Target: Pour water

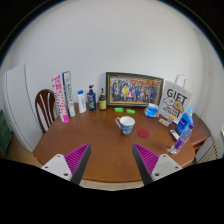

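Note:
A round wooden table (100, 140) lies ahead of my gripper (112, 160). Its two fingers with magenta pads (74, 158) stand wide apart over the table's near edge, open, with nothing between them. A white mug with a blue pattern (126, 124) sits beyond the fingers, a little right of the middle. Several bottles (91, 98) stand in a row at the far left of the table, among them a white one (81, 101), a dark blue one and a brown one (102, 99).
A framed picture (134, 88) leans on the wall at the back. A "GIFT" box (175, 101) and blue packets (184, 124) crowd the right side. Books (60, 96) stand at the left, and a wooden chair (44, 106) beside the table. A small red disc (143, 131) lies near the mug.

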A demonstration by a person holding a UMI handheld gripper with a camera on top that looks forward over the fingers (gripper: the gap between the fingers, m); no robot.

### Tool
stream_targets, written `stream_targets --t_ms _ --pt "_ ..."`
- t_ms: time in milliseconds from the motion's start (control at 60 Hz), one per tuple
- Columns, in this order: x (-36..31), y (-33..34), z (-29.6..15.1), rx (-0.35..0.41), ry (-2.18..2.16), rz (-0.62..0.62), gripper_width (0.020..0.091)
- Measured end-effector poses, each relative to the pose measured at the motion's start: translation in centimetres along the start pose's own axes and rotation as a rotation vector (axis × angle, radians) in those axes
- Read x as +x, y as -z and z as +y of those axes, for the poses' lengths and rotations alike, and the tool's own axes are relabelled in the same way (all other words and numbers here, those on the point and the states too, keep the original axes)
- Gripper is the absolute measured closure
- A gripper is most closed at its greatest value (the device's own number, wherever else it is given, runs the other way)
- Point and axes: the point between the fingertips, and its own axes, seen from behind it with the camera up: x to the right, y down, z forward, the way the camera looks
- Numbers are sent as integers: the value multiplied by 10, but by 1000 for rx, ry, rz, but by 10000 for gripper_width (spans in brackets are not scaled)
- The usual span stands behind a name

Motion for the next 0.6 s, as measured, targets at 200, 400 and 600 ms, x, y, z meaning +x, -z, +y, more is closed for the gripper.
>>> stream_targets --t_ms 200,400,600 --pt "77 -10 21 -10 -34 37 248" --pt "186 -30 49 14 -48 81 248" --pt "306 -65 82 36 -36 124 241"
